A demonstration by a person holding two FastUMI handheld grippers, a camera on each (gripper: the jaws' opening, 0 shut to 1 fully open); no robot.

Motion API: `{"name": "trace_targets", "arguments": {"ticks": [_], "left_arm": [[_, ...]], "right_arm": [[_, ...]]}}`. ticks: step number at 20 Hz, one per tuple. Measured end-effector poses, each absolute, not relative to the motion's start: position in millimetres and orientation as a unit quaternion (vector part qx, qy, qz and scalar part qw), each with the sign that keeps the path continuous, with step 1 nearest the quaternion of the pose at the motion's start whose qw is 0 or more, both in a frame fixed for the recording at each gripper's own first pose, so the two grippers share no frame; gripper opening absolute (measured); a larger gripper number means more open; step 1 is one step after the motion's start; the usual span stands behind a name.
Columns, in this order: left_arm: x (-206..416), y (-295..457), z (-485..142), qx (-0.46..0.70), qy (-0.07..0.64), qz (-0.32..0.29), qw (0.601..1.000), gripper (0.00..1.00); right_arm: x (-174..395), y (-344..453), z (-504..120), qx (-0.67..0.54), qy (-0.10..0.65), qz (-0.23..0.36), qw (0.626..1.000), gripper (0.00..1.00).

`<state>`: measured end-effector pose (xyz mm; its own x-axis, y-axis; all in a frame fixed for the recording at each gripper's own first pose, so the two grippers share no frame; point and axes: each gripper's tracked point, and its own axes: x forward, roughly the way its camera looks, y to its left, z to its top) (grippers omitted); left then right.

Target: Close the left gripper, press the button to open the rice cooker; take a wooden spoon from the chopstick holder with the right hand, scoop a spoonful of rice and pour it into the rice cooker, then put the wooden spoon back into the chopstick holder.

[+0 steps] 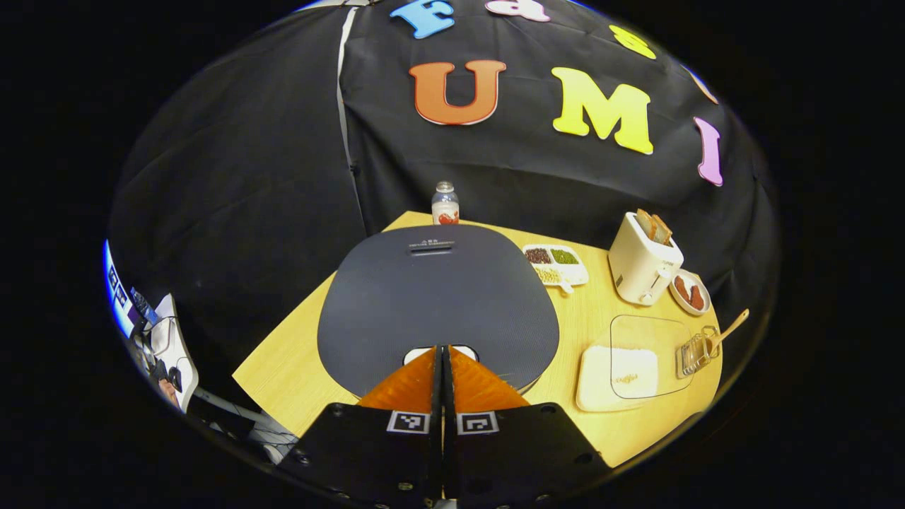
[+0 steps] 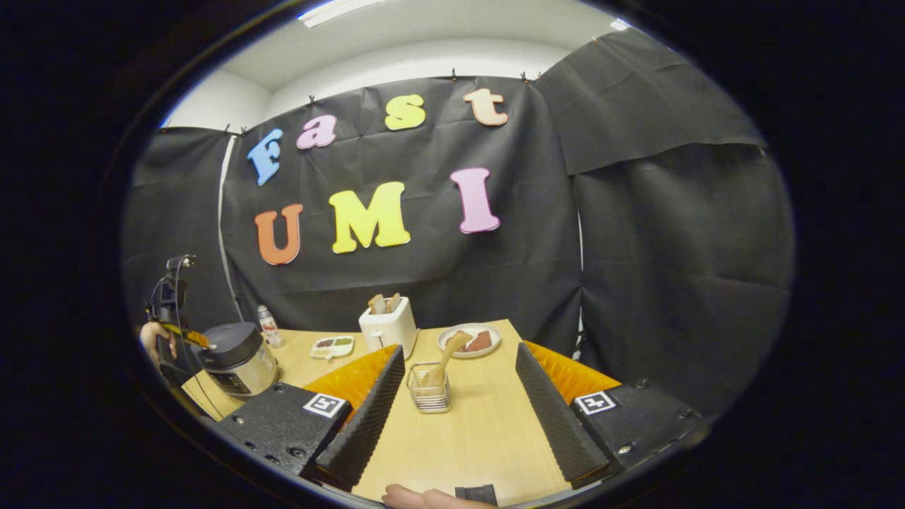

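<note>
In the left gripper view I look down on the rice cooker's (image 1: 435, 304) dark grey, closed lid. My left gripper (image 1: 442, 351) is shut, its tips right over the white button (image 1: 463, 349) at the lid's near edge; whether they touch it I cannot tell. To the right lie a white rice tray (image 1: 615, 375) under a clear cover and the wire chopstick holder (image 1: 694, 351) with the wooden spoon (image 1: 730, 330). In the right gripper view my right gripper (image 2: 459, 352) is open, with the chopstick holder (image 2: 429, 389) and spoon (image 2: 445, 360) standing between its fingers, untouched. The rice cooker (image 2: 237, 357) sits far left.
On the wooden table (image 1: 283, 360) stand a white toaster (image 1: 640, 265) with bread, a plate (image 1: 689, 292) of food, a compartment dish (image 1: 555, 263) and a bottle (image 1: 445, 203). A hand (image 2: 152, 339) holds the left gripper at the cooker. The table's edge runs close to the holder.
</note>
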<state>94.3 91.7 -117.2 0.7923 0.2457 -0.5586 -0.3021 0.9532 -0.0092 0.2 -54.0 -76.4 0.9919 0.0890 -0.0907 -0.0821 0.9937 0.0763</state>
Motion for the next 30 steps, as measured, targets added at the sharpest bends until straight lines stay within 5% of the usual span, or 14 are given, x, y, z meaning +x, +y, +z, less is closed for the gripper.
{"name": "trace_targets", "arguments": {"ticks": [2, 5, 9, 29, 30], "left_arm": [[90.5, 85.4, -83.0, -0.045, 0.224, 0.138, 0.964, 0.01], [72.7, 62.1, -40.6, -0.048, 0.168, 0.112, 0.978, 0.21], [52.0, 50.1, -26.6, 0.0, 0.12, 0.111, 0.987, 0.97], [-66.2, -7.4, -24.0, -0.027, 0.002, 0.037, 0.999, 0.96], [-71.2, -6.9, -22.8, -0.019, -0.003, 0.036, 0.999, 0.96]], "right_arm": [[-0.3, -52.1, -81.4, 0.027, 0.048, 0.04, 0.998, 1.0], [0.1, -45.8, -88.6, 0.016, 0.053, 0.042, 0.998, 1.0], [7.6, -41.3, -97.8, 0.018, 0.059, 0.04, 0.997, 1.0], [215.7, 2.5, -219.7, 0.128, 0.15, 0.062, 0.978, 1.0], [224.3, 0.0, -225.0, 0.127, 0.152, 0.051, 0.979, 0.93]]}}
